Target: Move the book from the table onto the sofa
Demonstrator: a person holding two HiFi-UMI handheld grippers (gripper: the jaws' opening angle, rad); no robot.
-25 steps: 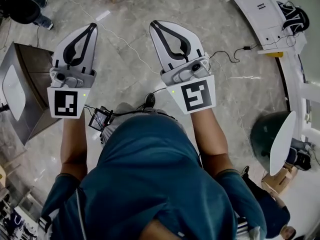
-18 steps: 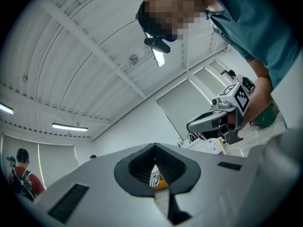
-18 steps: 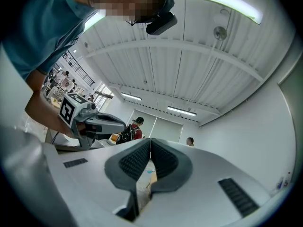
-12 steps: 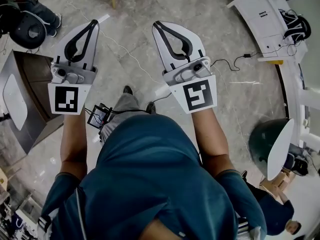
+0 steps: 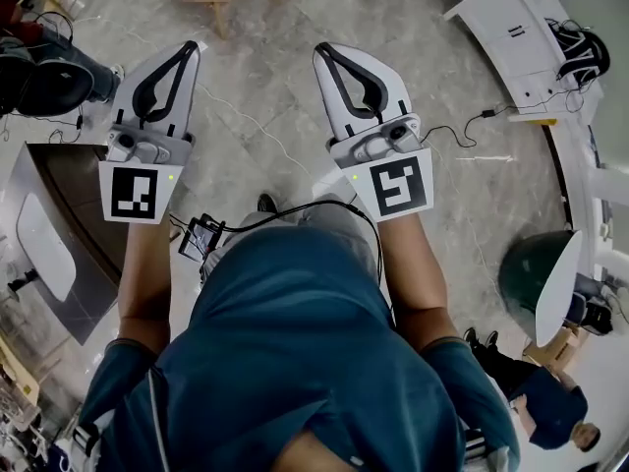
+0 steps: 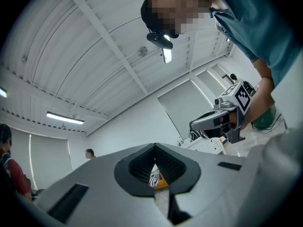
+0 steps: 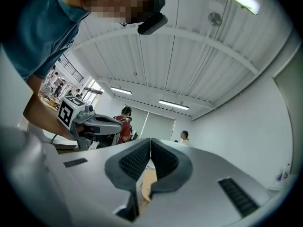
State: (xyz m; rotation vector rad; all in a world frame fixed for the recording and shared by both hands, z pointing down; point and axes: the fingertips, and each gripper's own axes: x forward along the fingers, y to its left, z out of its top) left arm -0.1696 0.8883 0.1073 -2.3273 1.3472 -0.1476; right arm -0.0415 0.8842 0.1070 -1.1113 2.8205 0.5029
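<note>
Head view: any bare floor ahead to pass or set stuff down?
Bare floor between left hand-held gripper and right hand-held gripper, crossed by one thin cable; more from there to the white desk. Crowded: grey box left, green dome right.

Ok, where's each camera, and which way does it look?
Head view: on the person's head, facing down at the floor; shows shirt, forearms, left gripper, right gripper.
Left gripper view: on that gripper, facing along its shut jaws, ceiling above; shows an arm.
Right gripper view: the same, mirrored.
Shared: each gripper view shows the other gripper.
</note>
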